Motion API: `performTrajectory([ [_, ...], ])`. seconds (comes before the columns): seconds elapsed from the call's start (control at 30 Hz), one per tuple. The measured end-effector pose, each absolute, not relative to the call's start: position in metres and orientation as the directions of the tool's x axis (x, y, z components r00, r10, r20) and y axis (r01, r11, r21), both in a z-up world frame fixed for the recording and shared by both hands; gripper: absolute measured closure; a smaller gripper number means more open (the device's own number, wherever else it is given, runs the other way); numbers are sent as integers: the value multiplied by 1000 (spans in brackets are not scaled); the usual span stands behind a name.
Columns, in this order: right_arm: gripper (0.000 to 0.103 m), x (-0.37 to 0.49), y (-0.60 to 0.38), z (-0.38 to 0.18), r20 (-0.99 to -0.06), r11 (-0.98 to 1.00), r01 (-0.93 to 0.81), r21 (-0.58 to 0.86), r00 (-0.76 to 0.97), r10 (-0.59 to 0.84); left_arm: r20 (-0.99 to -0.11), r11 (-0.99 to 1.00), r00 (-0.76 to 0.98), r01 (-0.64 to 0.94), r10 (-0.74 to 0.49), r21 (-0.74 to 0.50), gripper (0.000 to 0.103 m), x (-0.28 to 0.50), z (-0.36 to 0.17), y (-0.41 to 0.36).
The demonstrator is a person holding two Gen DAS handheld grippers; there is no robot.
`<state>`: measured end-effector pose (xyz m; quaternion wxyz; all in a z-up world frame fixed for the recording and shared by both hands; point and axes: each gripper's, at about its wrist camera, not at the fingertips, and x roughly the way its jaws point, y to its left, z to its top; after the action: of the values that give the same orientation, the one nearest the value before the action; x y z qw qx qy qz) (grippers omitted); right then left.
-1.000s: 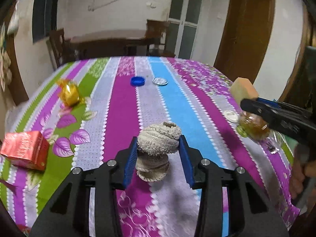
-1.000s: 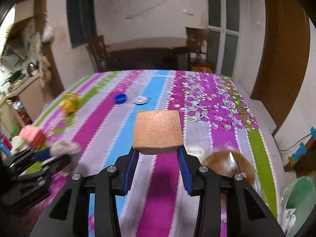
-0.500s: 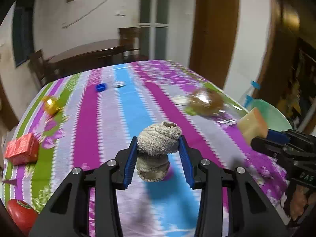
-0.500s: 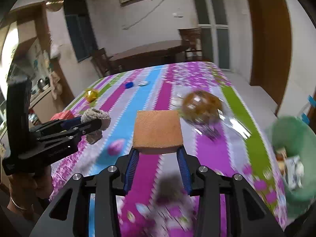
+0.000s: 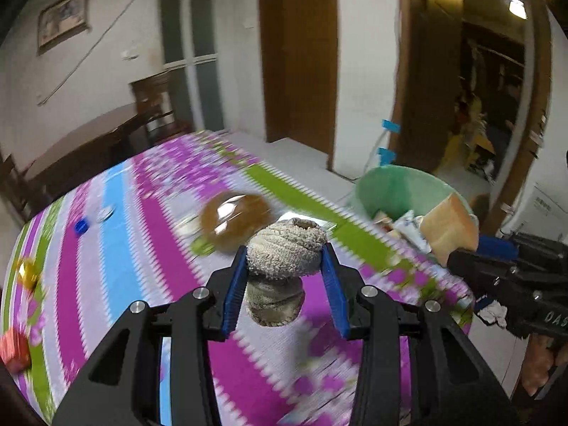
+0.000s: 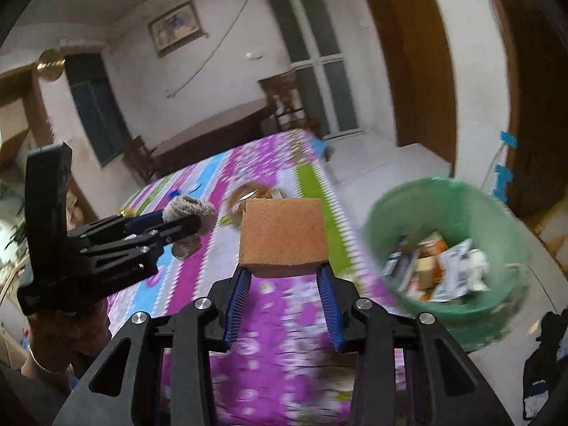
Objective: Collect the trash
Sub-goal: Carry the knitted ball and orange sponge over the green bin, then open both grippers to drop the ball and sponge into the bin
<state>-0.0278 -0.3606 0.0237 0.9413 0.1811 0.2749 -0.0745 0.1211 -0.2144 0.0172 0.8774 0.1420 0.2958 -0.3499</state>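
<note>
The left gripper (image 5: 285,277) is closed onto a rolled beige sock (image 5: 284,254), its blue pads pressing the roll from both sides. The roll's long axis runs roughly upright, the fat fuzzy end at 12 o'clock and the narrower cuff end hanging toward 6 o'clock below the pads. It is held in the air above the striped tablecloth (image 5: 135,248).

The right gripper (image 6: 284,277) is clamped on an orange-brown sponge block (image 6: 283,236). The block sits on top of the pad tips, its broad face toward the camera and its longer side running across from 9 to 3 o'clock. It too is off the table.

In the left wrist view, the right gripper (image 5: 458,248) comes in from 3 o'clock with the sponge block (image 5: 449,229) at its tip, in front of the green bin (image 5: 397,186). In the right wrist view, the left gripper (image 6: 193,222) reaches in from 9 o'clock, the sock (image 6: 188,209) at its tip over the cloth.

The green bin (image 6: 408,213) stands on the floor beside the table at 3 o'clock of the right gripper, already holding packets and wrappers. On the cloth, at 11 o'clock of the left gripper, lies a clear brownish wrapper (image 5: 236,220), blurred. Farther off toward 10 o'clock lie a blue bottle cap (image 5: 81,226), a gold foil piece (image 5: 26,273) and, at the 9 o'clock edge, a red carton (image 5: 14,349).
</note>
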Motion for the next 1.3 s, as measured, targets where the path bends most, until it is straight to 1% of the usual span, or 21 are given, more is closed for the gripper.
performTrajectory([
  [0.07,63,-39,-378,30,-538,917,270,294,840,-75,-613,686,566,726,-552,53,64,121,20,-236],
  [0.27,63,-53,-433,56,-542,895,397,204,807,-234,-604,586,508,806,-614,82,64,119,27,-303],
  [0.4,63,-58,-482,66,-581,866,466,181,761,-288,-631,522,455,848,-628,92,64,126,22,-345],
  [0.53,63,-49,-521,58,-649,846,504,172,704,-288,-676,478,421,871,-605,115,64,136,9,-388],
  [0.67,63,-34,-548,46,-704,838,522,159,655,-275,-695,454,418,879,-585,146,64,134,-3,-417],
  [1.0,63,11,-546,31,-756,853,509,116,602,-256,-709,429,402,890,-579,155,63,130,-15,-437],
  [1.2,63,33,-549,12,-781,856,508,93,571,-253,-724,451,381,886,-576,107,63,142,-18,-438],
  [1.23,63,35,-550,9,-783,855,511,90,566,-257,-728,451,377,887,-573,104,59,144,-19,-439],
  [1.3,56,43,-551,2,-787,855,513,74,557,-266,-735,447,378,887,-563,113,42,145,-23,-441],
])
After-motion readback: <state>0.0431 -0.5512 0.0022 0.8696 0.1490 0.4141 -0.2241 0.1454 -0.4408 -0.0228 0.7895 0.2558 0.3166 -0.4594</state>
